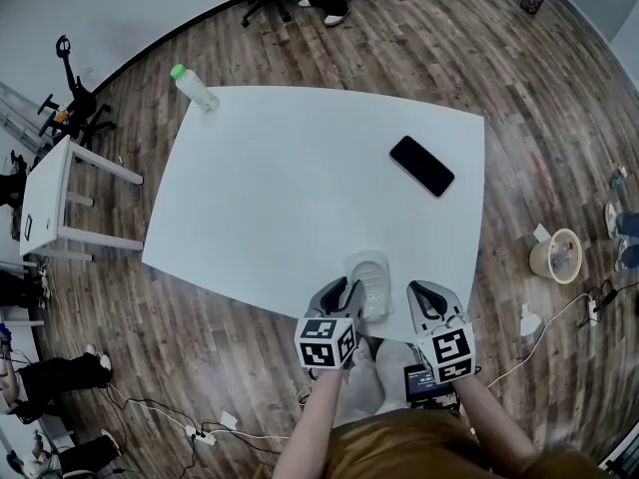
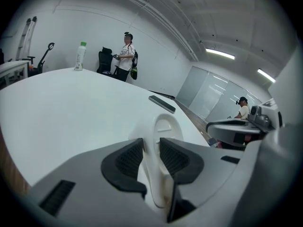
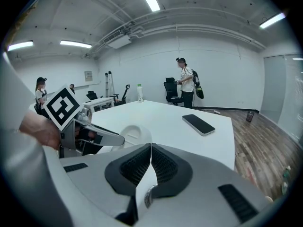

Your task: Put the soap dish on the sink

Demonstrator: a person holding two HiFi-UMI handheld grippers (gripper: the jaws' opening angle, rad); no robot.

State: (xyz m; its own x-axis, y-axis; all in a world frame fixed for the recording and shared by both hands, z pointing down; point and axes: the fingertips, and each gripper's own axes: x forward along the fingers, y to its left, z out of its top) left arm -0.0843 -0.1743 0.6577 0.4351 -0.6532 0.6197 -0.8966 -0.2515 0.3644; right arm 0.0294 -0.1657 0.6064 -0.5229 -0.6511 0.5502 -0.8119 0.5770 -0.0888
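White bench on a wood-plank floor, read from left to right.

- **Far left corner:** a clear plastic bottle with a green cap stands upright. How full it is cannot be told.
- **Near edge:** the left gripper is clamped on the left rim of the soap dish. The left gripper view shows the white rim pinched between the two dark pads.
- **Soap dish:** a pale, translucent oval tray that rests on the bench at its near edge, between the two grippers. Its hollow shows only its own moulded ridges.
- **Just right of the dish:** the right gripper hovers with its jaws pressed together on nothing. It is apart from the dish.
- **Farther right and back:** a black phone lies flat, screen dark.
- **Floor beyond the bench's right edge:** a pale round basket holds a few small scraps, too small to identify.
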